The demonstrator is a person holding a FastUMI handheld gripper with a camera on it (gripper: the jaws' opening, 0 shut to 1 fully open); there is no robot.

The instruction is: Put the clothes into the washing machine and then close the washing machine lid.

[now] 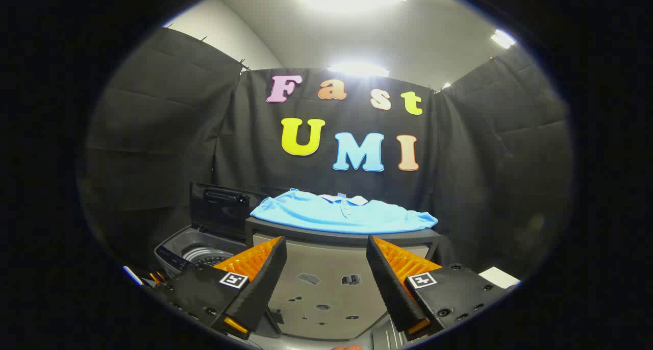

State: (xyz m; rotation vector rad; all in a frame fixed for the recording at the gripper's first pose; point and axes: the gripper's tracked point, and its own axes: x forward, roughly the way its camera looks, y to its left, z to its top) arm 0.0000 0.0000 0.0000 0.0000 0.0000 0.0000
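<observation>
Black cloth walls enclose the booth on three sides, ceiling lights bright above. Landmark: the worktop (342, 236), a dark-framed surface standing in front of the back wall. Spread flat across the worktop's top lies the light blue polo shirt (343, 215), collar and buttons facing up, sleeves reaching toward both ends of the worktop; it hangs slightly over the front edge. Left of the worktop and lower sits the washing machine (196, 248), grey-bodied, its dark lid (220, 209) raised upright against the worktop's left end. The drum opening shows a ribbed metal interior; contents cannot be made out from this angle. The gripper (326, 260) is held level, short of the worktop's front edge and pointing straight at it, jaws spread wide with nothing between them. Both fingers sit below the shirt's height, well apart from the cloth. Under the worktop, a pale floor panel with small dark marks shows between the fingers.
</observation>
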